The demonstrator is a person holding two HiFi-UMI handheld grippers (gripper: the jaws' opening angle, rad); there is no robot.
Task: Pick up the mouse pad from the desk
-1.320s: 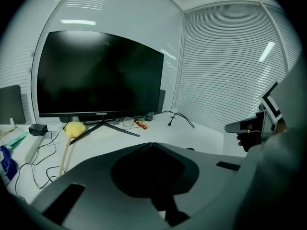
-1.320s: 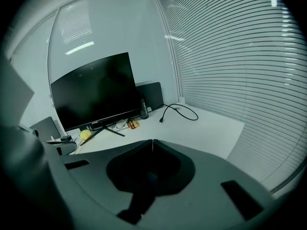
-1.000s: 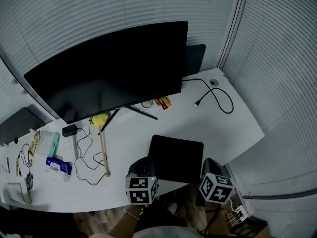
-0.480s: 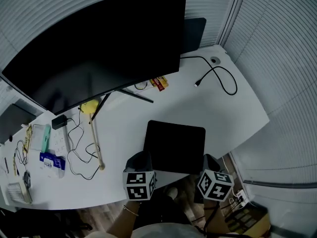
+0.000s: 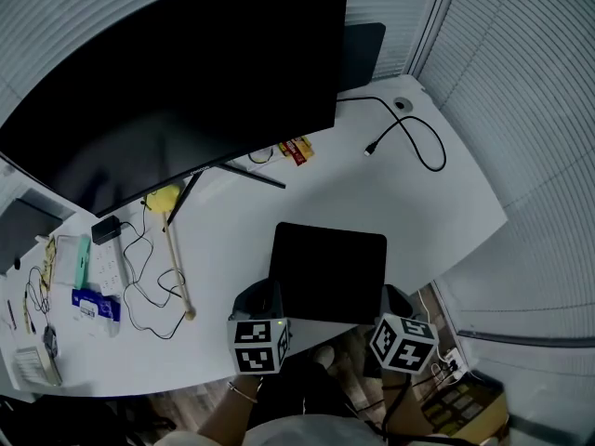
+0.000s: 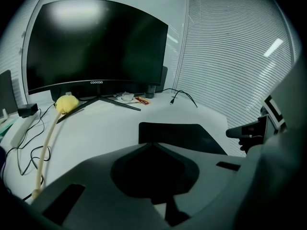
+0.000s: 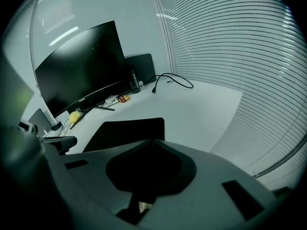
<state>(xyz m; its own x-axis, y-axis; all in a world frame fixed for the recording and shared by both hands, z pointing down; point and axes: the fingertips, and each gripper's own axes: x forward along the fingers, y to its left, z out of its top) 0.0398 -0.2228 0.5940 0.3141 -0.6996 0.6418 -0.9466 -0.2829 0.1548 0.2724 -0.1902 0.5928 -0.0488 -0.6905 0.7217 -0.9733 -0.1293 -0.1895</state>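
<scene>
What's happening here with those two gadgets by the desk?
A person holds a tool in each hand at the near edge of the white desk. The left tool and the right tool sit by the two near corners of the black mouse pad, which lies flat in front of the monitor. Both are shut on nothing, so the pad is not yet picked up.

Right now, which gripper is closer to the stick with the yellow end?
Left. The left gripper is just right of the stick, at the near edge of the desk. The right gripper is farther off, beyond the mouse pad.
</scene>
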